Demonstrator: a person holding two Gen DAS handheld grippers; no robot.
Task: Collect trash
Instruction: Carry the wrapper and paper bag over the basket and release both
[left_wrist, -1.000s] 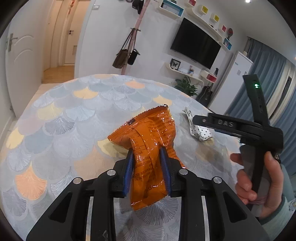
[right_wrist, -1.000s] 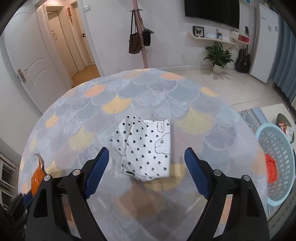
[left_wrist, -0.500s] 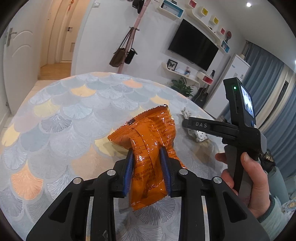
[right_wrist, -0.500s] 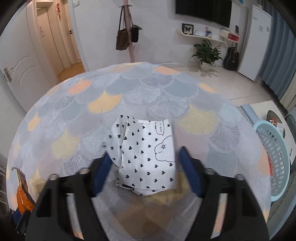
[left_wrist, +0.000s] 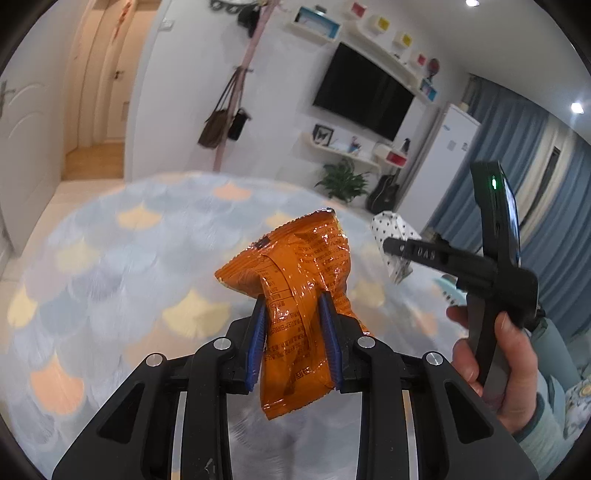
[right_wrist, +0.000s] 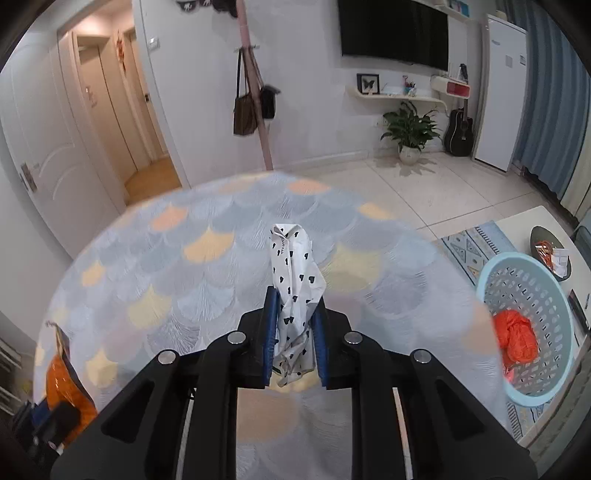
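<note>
The round table (right_wrist: 155, 280) with its scale-pattern cloth now lies bare, since the heart-print wrapper (right_wrist: 293, 280) that lay flat on it a second ago is bunched upright, pinched in the right hand-held gripper (right_wrist: 293, 341). Beyond the table's far edge is open tiled floor. The blue basket (right_wrist: 532, 291) at right holds orange trash. The left hand-held gripper (left_wrist: 295, 339) stays clamped on the orange snack bag (left_wrist: 295, 280).

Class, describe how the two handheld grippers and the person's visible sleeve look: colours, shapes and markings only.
The left gripper and the right gripper share black angular frames, silver round bolts and blue ribbed pads. Seen from the side, the right one bears pale lettering and a small green light. The sleeve is pale teal.
</note>
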